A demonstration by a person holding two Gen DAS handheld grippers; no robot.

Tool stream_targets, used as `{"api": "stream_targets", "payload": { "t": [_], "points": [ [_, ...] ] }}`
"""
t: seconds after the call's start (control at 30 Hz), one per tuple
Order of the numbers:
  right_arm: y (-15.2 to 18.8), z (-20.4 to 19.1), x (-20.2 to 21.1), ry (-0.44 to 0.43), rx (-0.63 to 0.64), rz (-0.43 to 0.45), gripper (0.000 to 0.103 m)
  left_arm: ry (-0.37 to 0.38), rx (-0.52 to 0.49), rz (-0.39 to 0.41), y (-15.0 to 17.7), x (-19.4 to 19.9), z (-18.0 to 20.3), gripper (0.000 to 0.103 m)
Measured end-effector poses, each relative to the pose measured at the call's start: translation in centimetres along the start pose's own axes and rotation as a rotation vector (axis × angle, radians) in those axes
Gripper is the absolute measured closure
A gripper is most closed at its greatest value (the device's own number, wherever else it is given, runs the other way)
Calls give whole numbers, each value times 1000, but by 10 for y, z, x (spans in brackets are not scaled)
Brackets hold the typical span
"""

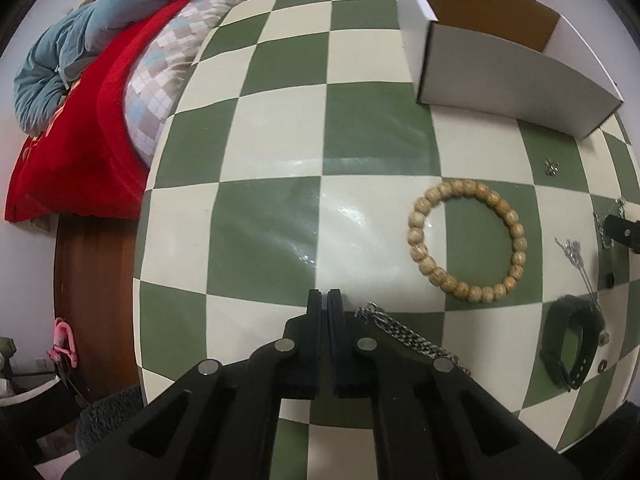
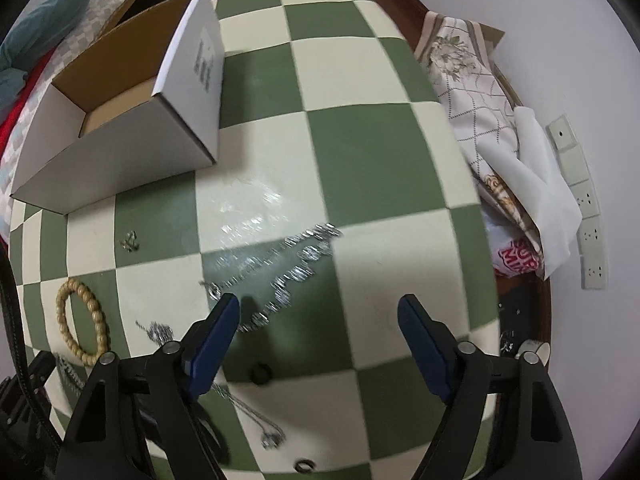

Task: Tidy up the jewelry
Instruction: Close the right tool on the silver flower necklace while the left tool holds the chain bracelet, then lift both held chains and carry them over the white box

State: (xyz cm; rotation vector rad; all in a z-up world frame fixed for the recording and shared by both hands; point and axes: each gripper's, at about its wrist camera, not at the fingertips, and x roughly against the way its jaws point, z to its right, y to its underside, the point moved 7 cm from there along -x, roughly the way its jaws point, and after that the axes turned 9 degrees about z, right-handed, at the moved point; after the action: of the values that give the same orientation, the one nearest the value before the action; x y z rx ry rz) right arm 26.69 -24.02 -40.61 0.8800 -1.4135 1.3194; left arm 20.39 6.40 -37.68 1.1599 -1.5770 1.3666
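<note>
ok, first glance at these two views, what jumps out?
The green-and-cream checkered table fills both views, with an open white cardboard box at its far side. A wooden bead bracelet lies on the table ahead and right of the shut left tool. A silver chain sprawls ahead of the open right tool.

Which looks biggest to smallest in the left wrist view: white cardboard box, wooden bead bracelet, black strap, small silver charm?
1. white cardboard box
2. wooden bead bracelet
3. black strap, though fisheye edge distortion makes this unsure
4. small silver charm

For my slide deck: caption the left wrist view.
Shut left claw hovers over checkered table near wooden bead bracelet, silver chain, open cardboard box.
</note>
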Motion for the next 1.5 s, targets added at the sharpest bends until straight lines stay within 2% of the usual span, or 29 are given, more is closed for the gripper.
{"api": "stream_targets", "payload": {
  "t": [0.07,0.1,0.3,0.4,0.47,0.5,0.53,0.6,0.77,0.97,1.03,1.13,1.17,1.23,1.3,1.33,1.37,1.4,1.47,1.5],
  "points": [
    [-2,-5,-2,2,5,12,23,2,1,-2,1,-2,-4,102],
    [-3,-7,-2,4,8,16,23,1,2,-4,-4,-2,8,102],
    [-7,-14,-5,-17,-4,29,25,6,-4,-9,0,-4,15,103],
    [-7,-16,-4,-24,6,46,29,10,-6,-8,0,-4,16,103],
    [-7,-20,-1,-29,23,68,41,13,-7,-9,1,-2,17,103],
    [-8,-22,1,-31,35,81,60,14,-7,-9,2,-1,18,103],
    [-8,-23,3,-30,46,88,91,15,-8,-8,2,0,18,103],
    [-7,-25,3,-32,48,87,97,17,-6,-2,1,3,18,103],
    [-6,-19,15,-52,28,127,98,32,9,36,-5,21,14,103],
    [-3,-11,57,-93,-16,205,98,50,36,101,-17,51,5,103],
    [-1,-10,67,-107,-28,221,98,76,45,108,-19,57,5,103],
    [0,-5,76,-121,-44,224,98,194,153,55,-13,54,-1,102],
    [0,-3,77,-120,-44,226,98,243,216,-10,-5,45,-4,97],
    [2,-1,79,-121,-45,222,98,302,330,-111,10,29,-7,97],
    [5,1,78,-119,-48,217,98,297,388,-161,22,18,-7,96],
    [7,2,77,-122,-52,212,98,292,405,-174,25,14,-6,93],
    [8,3,76,-122,-55,208,98,274,412,-187,27,7,-5,86],
    [9,4,75,-118,-54,208,98,256,409,-193,27,3,-5,84],
    [10,5,73,-114,-54,203,98,204,362,-156,21,6,0,68],
    [11,5,72,-113,-54,203,98,178,337,-156,21,6,3,67]
  ]
}}
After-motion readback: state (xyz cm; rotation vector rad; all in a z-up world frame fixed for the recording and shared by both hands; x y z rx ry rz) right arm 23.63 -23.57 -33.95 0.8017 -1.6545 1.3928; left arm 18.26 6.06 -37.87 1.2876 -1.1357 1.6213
